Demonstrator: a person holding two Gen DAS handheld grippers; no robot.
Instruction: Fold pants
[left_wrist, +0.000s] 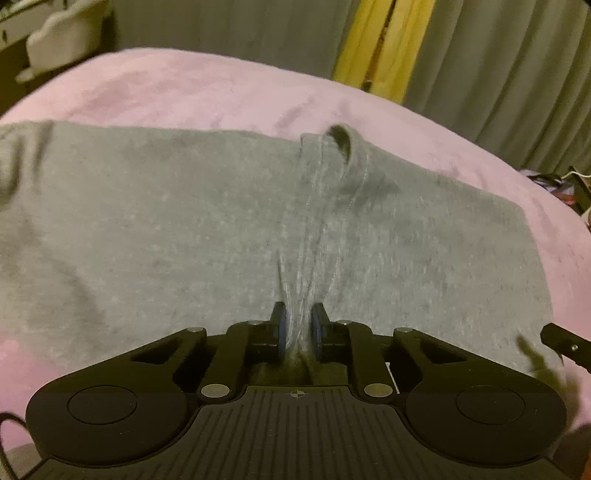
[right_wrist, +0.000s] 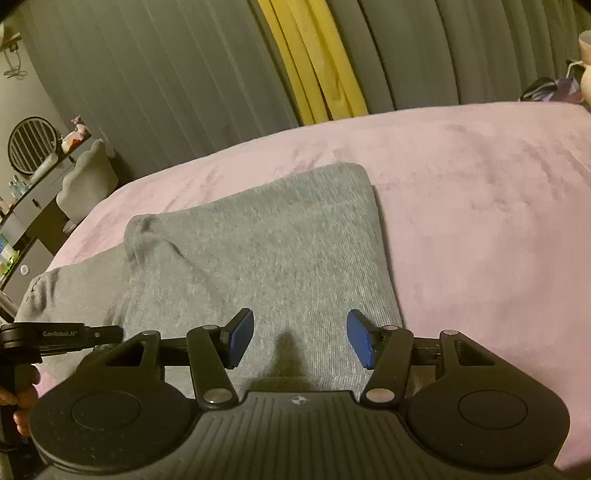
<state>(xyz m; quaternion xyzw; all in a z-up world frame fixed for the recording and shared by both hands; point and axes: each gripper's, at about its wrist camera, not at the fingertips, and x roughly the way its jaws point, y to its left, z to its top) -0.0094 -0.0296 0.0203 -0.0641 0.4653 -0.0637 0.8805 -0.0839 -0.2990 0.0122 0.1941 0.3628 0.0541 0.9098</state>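
Note:
Grey pants lie spread on a pink bed cover. My left gripper is shut on a pinched ridge of the pants' near edge, and the cloth pulls up in a fold toward a small loop at the far edge. In the right wrist view the pants lie folded over, with a square corner at the far right. My right gripper is open and empty just above the pants' near part. The left gripper's black arm shows at the left edge there.
The pink bed cover stretches right of the pants. Grey curtains with a yellow strip hang behind the bed. A dresser with a round mirror and a grey chair stand at the left. Clutter lies at the far right.

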